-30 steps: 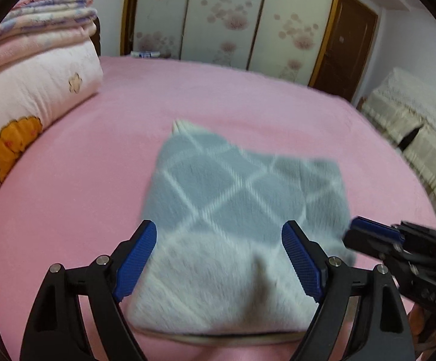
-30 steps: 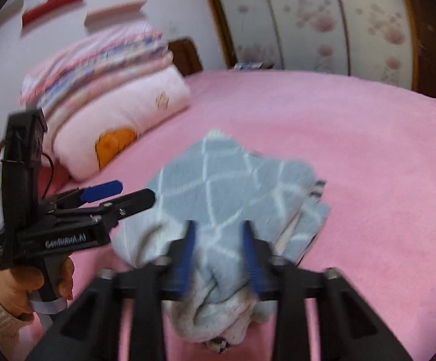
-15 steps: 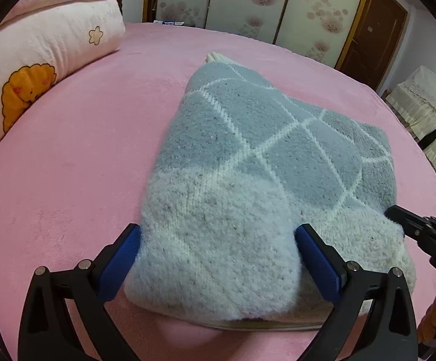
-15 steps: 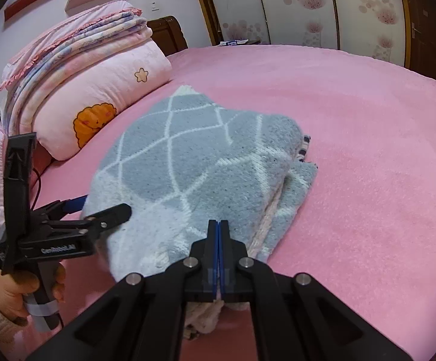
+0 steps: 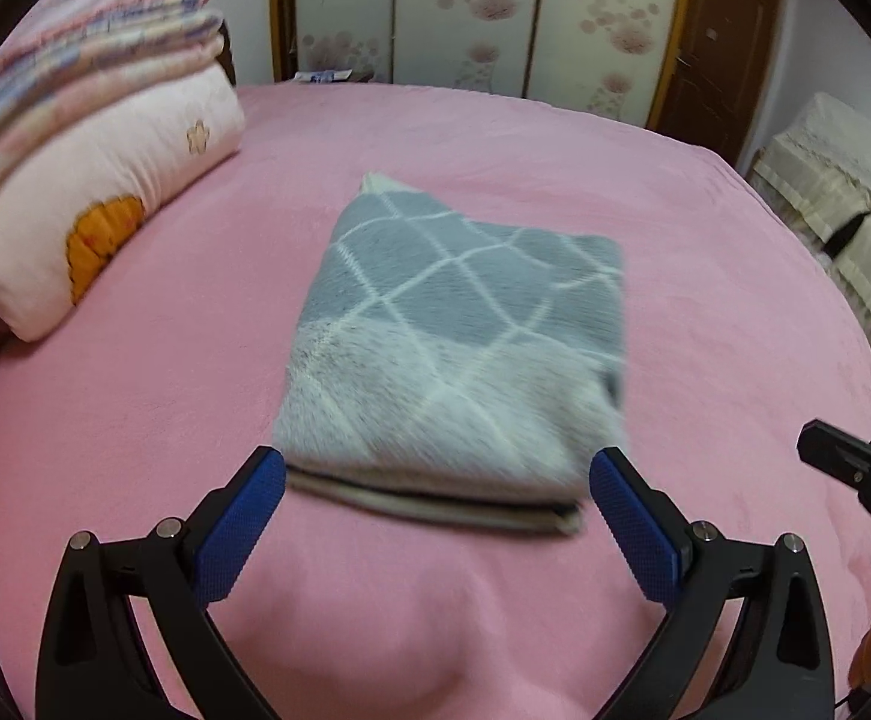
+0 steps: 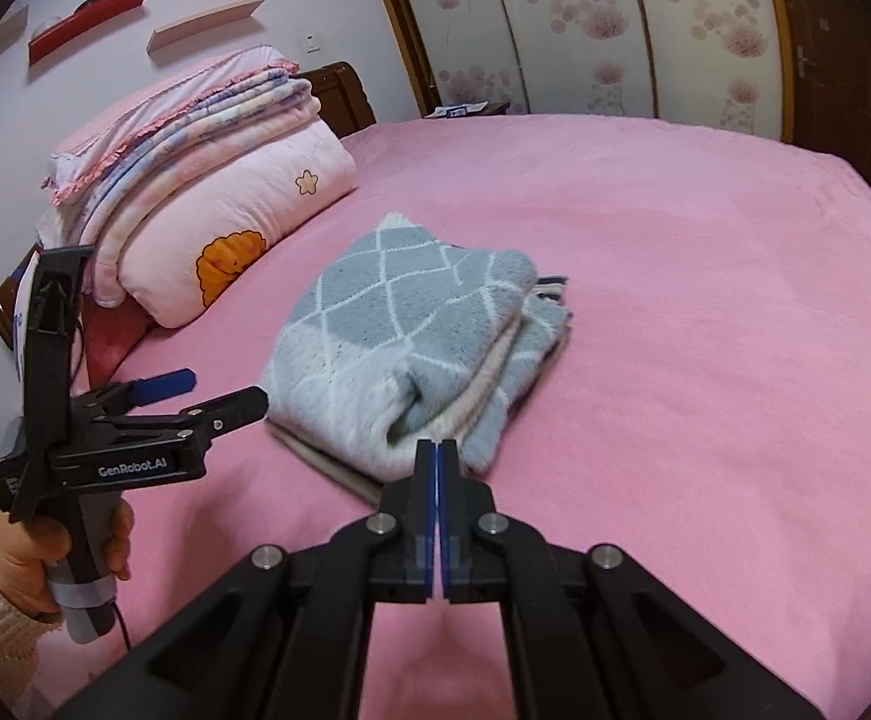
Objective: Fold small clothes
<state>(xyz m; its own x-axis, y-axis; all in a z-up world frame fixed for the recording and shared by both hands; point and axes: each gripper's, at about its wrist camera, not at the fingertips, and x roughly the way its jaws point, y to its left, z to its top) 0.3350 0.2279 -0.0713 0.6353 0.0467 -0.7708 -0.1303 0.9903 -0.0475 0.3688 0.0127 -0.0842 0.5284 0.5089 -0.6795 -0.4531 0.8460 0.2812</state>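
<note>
- A folded grey sweater (image 5: 453, 354) with a white diamond pattern lies on the pink bed (image 5: 705, 276), well out from the stacked pink quilts (image 6: 207, 180) at the headboard end.
- The left tool (image 5: 435, 516) hovers just short of the sweater's near folded edge, its blue pads spread wide on either side of that edge, touching nothing.
- The right tool (image 6: 437, 468) has its jaws pressed together with nothing between them, its tip just before the sweater's near corner (image 6: 477, 450).
- Seen from the right wrist, a hand (image 6: 45, 558) in a cream knit sleeve holds the left tool beside the sweater, on the quilt side.
</note>
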